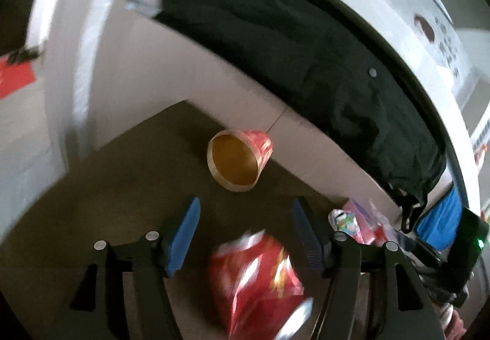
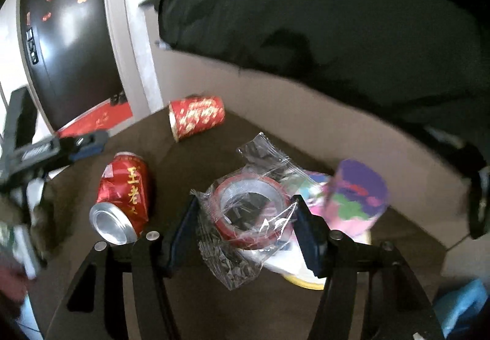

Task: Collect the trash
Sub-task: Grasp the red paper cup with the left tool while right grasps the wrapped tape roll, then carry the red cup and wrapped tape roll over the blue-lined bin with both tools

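My left gripper [image 1: 245, 205] is open, its blue pads apart over a crushed red drink can [image 1: 257, 278] that lies blurred on the brown floor of a cardboard box. The right wrist view shows that can [image 2: 122, 196] on its side, with the left gripper [image 2: 88, 141] above and to its left. My right gripper [image 2: 245, 202] is shut on a red tape roll in crinkled clear wrap [image 2: 251, 211], and loose wrap hangs below the fingers. A red paper cup [image 1: 239, 159] [image 2: 196, 118] lies tipped over against the far wall.
The cardboard wall [image 2: 306, 113] closes the far side, and a black cloth [image 2: 306, 18] is draped over its rim. A purple and pink cup [image 2: 355, 199] and white paper [image 2: 284, 260] lie right of the tape. A blue object [image 2: 465, 306] sits at bottom right.
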Demonstrator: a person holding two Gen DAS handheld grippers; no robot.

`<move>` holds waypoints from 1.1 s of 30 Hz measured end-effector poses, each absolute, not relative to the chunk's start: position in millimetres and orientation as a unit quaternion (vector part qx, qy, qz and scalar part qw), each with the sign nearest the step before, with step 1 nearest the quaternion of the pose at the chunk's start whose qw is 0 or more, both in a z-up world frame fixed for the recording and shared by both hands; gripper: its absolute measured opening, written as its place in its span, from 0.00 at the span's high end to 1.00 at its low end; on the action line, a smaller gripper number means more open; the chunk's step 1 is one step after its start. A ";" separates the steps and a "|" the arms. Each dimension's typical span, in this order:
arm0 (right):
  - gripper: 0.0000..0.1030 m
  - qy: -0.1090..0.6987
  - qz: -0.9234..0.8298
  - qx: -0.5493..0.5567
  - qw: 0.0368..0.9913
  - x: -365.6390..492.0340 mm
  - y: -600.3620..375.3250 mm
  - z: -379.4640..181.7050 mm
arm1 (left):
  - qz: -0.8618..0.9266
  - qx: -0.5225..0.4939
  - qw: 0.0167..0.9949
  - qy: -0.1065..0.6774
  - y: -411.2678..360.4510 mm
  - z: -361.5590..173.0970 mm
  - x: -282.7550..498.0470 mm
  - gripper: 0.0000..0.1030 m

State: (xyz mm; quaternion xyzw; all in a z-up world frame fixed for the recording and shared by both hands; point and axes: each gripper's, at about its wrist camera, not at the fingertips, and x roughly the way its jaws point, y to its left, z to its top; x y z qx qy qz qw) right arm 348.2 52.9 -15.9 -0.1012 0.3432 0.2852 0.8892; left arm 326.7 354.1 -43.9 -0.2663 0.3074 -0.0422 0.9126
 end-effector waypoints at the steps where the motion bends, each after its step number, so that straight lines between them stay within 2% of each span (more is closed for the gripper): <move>1: 0.44 0.341 0.281 -0.099 0.892 348.0 50.7 -14.3 | -0.044 -0.261 0.911 0.316 352.9 -41.3 343.0 0.38; 9: 0.44 0.349 0.260 -0.085 0.897 342.1 5.1 -23.4 | -0.025 -0.322 0.855 0.405 350.3 -63.4 443.2 0.38; 12: 0.44 0.354 0.257 -0.079 0.896 336.4 -8.7 -32.5 | -0.007 -0.344 0.842 0.417 348.6 -74.2 459.2 0.43; 13: 0.44 0.355 0.256 -0.076 0.896 334.0 -13.5 -35.9 | -0.005 -0.348 0.839 0.417 346.3 -75.5 463.2 0.53; 14: 0.44 0.355 0.256 -0.075 0.896 331.6 -16.8 -38.9 | -0.003 -0.345 0.841 0.417 343.8 -74.8 465.1 0.66; 15: 0.44 0.356 0.256 -0.072 0.896 329.7 -20.3 -41.5 | -0.004 -0.336 0.846 0.413 338.9 -71.3 466.1 0.72; 17: 0.44 0.355 0.257 -0.069 0.896 325.3 -25.8 -45.5 | 0.002 -0.316 0.859 0.403 329.8 -61.4 462.0 0.97; 24: 0.44 0.341 0.266 -0.044 0.901 311.2 -45.6 -44.9 | -0.035 -0.266 0.897 0.352 279.0 -17.7 401.0 0.97; 33: 0.44 0.309 0.282 -0.041 0.907 274.1 -61.7 -25.2 | -0.063 -0.180 0.943 0.272 190.3 12.9 271.3 0.97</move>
